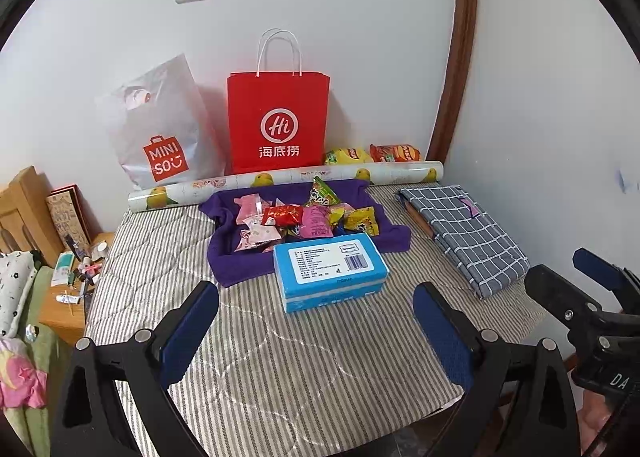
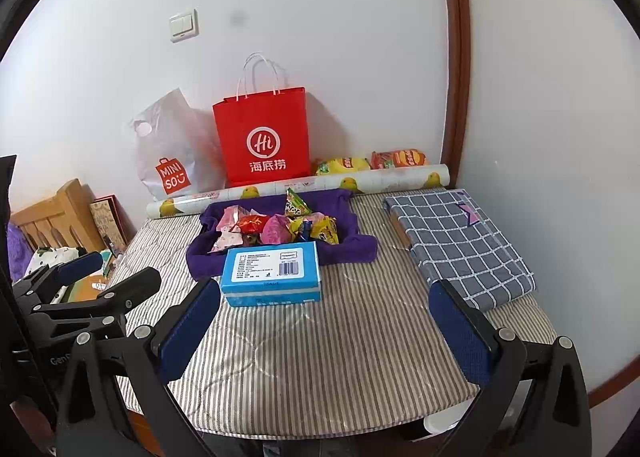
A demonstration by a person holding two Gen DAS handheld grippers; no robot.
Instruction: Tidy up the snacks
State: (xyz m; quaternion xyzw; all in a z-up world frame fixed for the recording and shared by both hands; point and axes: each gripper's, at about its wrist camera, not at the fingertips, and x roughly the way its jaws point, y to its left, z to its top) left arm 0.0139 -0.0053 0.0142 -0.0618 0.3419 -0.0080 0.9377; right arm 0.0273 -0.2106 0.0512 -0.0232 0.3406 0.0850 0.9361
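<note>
— Where are the snacks sitting?

— In a heap on a purple cloth [image 1: 304,253] toward the back of the worktop [image 1: 280,357], which has a striped cover. The snack packets [image 1: 308,217] are pink, red, green and yellow, piled loosely together. Two bags of chips [image 1: 372,154] lie apart from them, right against the wall, behind a roll of lemon-print paper [image 1: 288,181].

— And that blue box?

— The blue box [image 1: 330,271] lies flat just in front of the pile, label side up, resting partly on the cloth's near edge.

— What are the hands doing?

— Both tools hang over the near edge of the worktop. The left gripper [image 1: 316,331] has its fingers spread wide with nothing between them. The right gripper [image 2: 324,331] is the same: wide apart, holding nothing. Both are well short of the box.

— Anything else up there?

— A red paper bag [image 1: 278,125] and a white Miniso bag [image 1: 160,129] stand against the wall, and a folded checked cloth [image 1: 464,233] lies on the right side.
</note>
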